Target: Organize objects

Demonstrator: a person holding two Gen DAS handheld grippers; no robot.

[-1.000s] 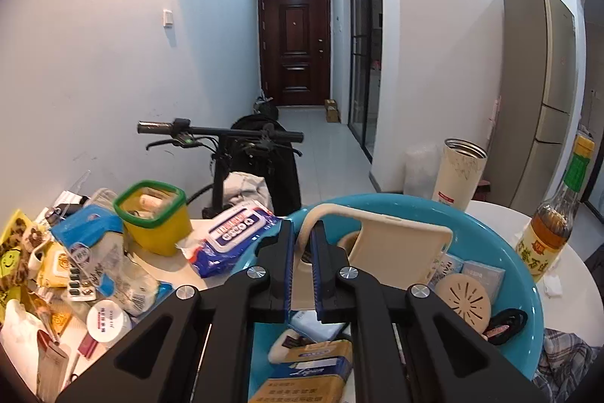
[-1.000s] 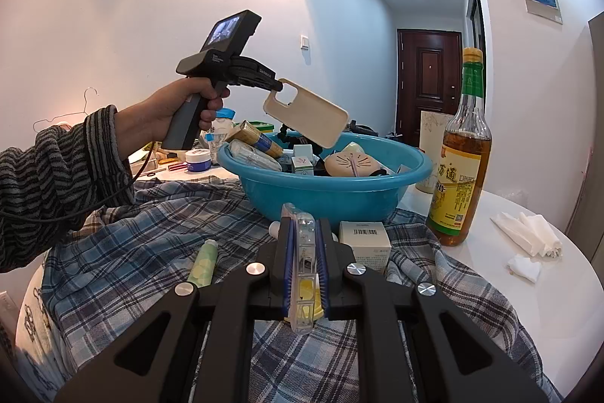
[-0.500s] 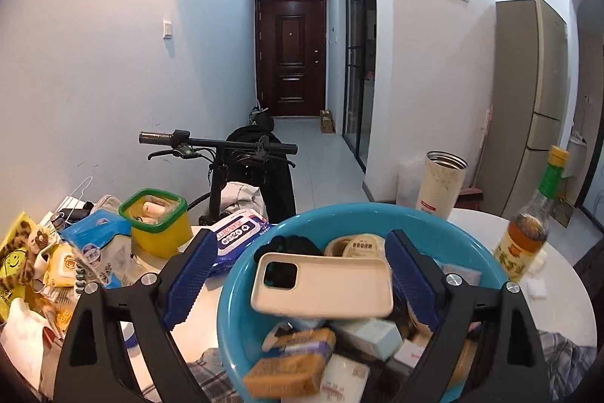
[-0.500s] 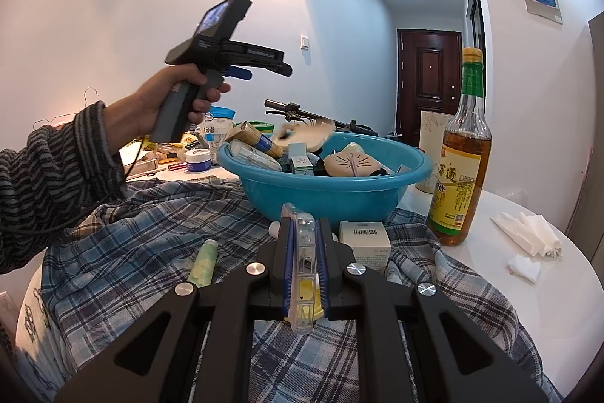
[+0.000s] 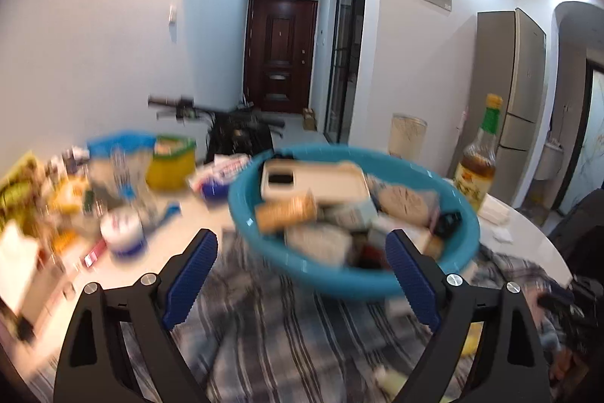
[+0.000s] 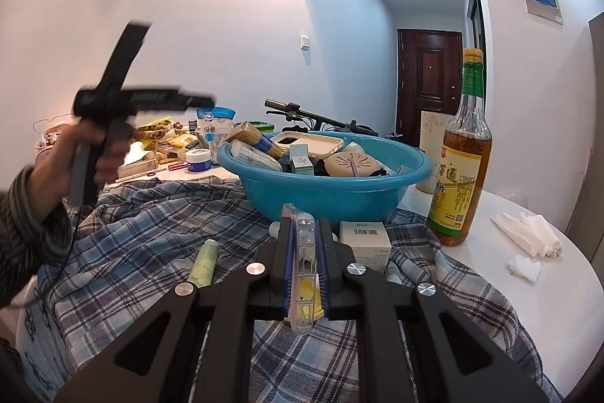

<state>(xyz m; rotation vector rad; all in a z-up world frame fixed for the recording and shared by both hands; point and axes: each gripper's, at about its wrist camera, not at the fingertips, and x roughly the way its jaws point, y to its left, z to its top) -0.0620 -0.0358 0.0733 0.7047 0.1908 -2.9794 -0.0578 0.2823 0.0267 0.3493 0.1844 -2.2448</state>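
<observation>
While the right gripper [image 6: 305, 252] sits low over the plaid cloth [image 6: 151, 237], its jaws are clamped tight on a clear phone case [image 6: 304, 267] standing on edge, with a yellow patch visible through the plastic. Just past its tip is the blue basin [image 6: 339, 184], resting on the cloth on the white table [image 6: 558, 293].

Left gripper [image 5: 300, 274]: jaws spread wide, nothing between the blue pads [image 5: 190, 280], only cloth and the basin's near wall behind them. That view is motion-blurred. From the right wrist camera, a hand [image 6: 90, 153] holds the left gripper up and left of the basin, well clear of the rim.

Basin contents: a beige phone case [image 5: 317, 182] lies flat on top of the pile at the far-left side, camera cutout facing up. Around it are a tan packet [image 5: 287, 216], small boxes and a round cream disc [image 6: 349, 165]; the rest is too blurred to name.

Relative to the basin:
- Oil bottle [image 6: 462, 153] upright just right of it, on bare table.
- White box [image 6: 364, 240] at its near wall, on the cloth.
- Green tube [image 6: 205, 261] lying near-left on the cloth.
- Tissues [image 6: 528, 233] farther right, past the bottle.
- White jar [image 6: 198, 161] and loose packets to the far left.
- Cup [image 5: 407, 135] behind it.
</observation>
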